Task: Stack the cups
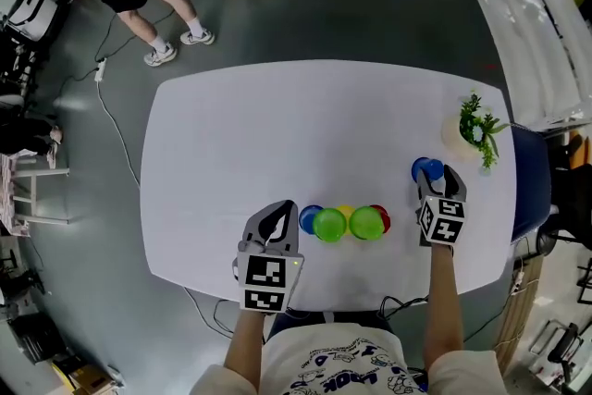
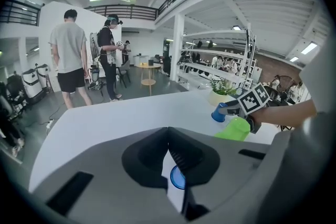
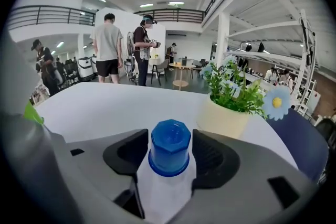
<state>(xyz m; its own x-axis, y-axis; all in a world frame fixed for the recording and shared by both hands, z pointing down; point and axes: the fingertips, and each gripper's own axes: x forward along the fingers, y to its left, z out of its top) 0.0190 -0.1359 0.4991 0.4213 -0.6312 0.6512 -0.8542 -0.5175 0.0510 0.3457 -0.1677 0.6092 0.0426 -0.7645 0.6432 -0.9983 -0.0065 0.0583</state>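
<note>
Grasp step: right gripper (image 1: 438, 180) jaws closing round the far blue cup (image 3: 170, 147), pads not yet touching. Left gripper (image 1: 280, 216) jaws together, empty. Next: clamp, then lift.

The person wears a white short-sleeved T-shirt (image 1: 333, 367) with dark blue print on the chest, behind the left claw (image 1: 285, 210). That claw has a grey shell, black ribbed pads (image 2: 181, 156) and a white cube (image 1: 268, 282) bearing black square markers.

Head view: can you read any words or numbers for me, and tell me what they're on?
"LOOK": on the person's shirt, as best it reads; the rest of the print is too small to read.
Left cube and right cube: black-and-white square patterns only, no letters.
Nothing else carries readable text.
</note>
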